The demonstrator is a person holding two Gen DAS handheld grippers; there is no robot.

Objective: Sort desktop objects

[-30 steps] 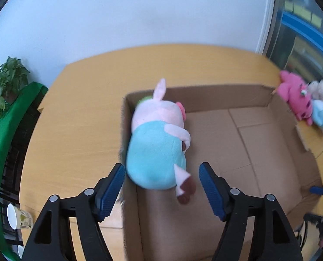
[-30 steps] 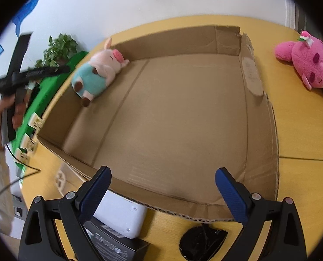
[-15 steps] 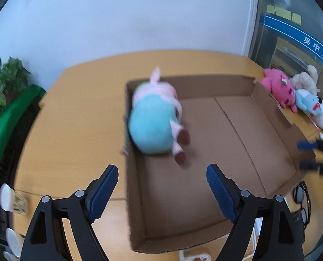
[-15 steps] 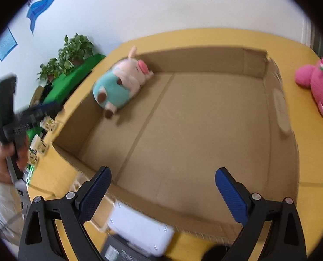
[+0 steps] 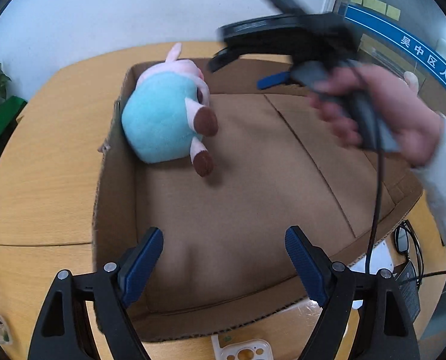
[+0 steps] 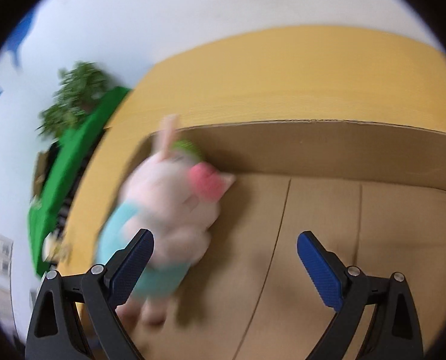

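Observation:
A pink pig plush in a teal outfit [image 5: 162,120] lies in the far left corner of an open cardboard box [image 5: 253,309] on the wooden desk. My left gripper [image 5: 224,262] is open and empty above the box's near edge. My right gripper [image 6: 226,267] is open and empty inside the box, just right of the pig plush [image 6: 168,222], which is blurred there. In the left wrist view the right gripper [image 5: 271,80] and the hand holding it reach over the box from the right.
A green cabinet with a potted plant [image 6: 72,105] stands left of the desk. Black glasses [image 5: 406,240], a power adapter and a white device lie at the box's right front corner. A white plastic piece [image 5: 244,349] lies in front of the box.
The right gripper has swung left across the box to beside the pig plush and now fills the upper right of the left wrist view. The left gripper has pulled back toward the box's near edge.

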